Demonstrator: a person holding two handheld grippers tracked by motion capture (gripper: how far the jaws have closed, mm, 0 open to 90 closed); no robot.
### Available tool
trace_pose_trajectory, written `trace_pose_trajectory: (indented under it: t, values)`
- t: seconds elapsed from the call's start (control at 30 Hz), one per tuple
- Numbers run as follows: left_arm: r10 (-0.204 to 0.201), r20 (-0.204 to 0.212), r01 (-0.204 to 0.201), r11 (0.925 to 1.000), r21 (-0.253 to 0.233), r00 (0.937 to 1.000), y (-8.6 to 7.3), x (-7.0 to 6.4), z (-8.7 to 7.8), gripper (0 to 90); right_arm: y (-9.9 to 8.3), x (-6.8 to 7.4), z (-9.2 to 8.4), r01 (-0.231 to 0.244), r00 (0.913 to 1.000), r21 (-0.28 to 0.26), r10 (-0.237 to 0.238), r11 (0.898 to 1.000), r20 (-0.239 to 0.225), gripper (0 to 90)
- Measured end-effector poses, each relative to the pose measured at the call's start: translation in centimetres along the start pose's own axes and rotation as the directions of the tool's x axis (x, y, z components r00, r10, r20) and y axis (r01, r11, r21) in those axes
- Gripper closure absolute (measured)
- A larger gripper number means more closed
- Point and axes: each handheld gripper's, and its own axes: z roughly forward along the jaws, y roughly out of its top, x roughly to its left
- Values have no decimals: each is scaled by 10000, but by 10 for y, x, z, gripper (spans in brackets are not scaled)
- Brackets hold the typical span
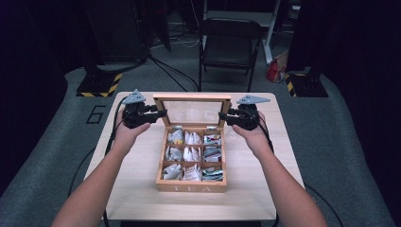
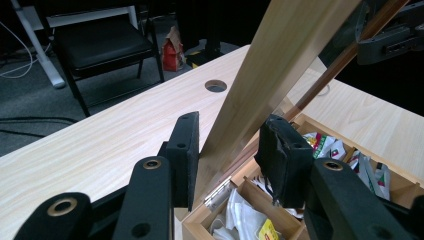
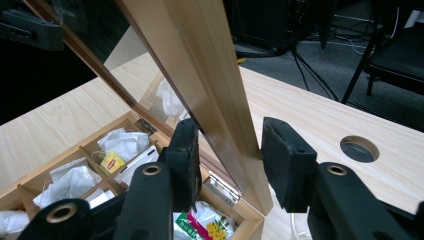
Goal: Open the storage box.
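Table is slick; left gripper clamps the lid, right gripper straddles it unclamped. Uneven push could slide the box.

Tea box sits mid worktop, its glass lid standing up at the back like a wall btwn the two sides. Left gripper and right gripper block both lid ends. Bare worktop left, right & in front of box gives free passage. Behind the lid, a narrow bare strip w/ cable holes. Chair stands beyond the far edge.
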Motion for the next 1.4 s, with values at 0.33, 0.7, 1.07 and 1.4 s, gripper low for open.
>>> trace_pose_trajectory:
  t: [0.33, 0.7, 1.07, 1.4]
  values:
    - [-142, -15, 142, 9998, 145, 9999, -5, 7, 12, 606, 0, -6, 7, -241, 9997, 98, 242, 9997, -76, 597]
    - [-96, -43, 97, 9997, 242, 9999, -8, 13, 20, 612, 1, -9, 12, -328, 9994, 201, 325, 9993, 141, 607]
    - [-221, -235, 225, 9996, 187, 9995, -10, 18, 27, 631, -5, -15, 27, -342, 9989, 632, 321, 9974, 338, 585]
    - [-304, -187, 310, 9991, 283, 9994, -13, 21, 33, 618, -7, -20, 33, -615, 9979, 709, 598, 9956, 268, 620]
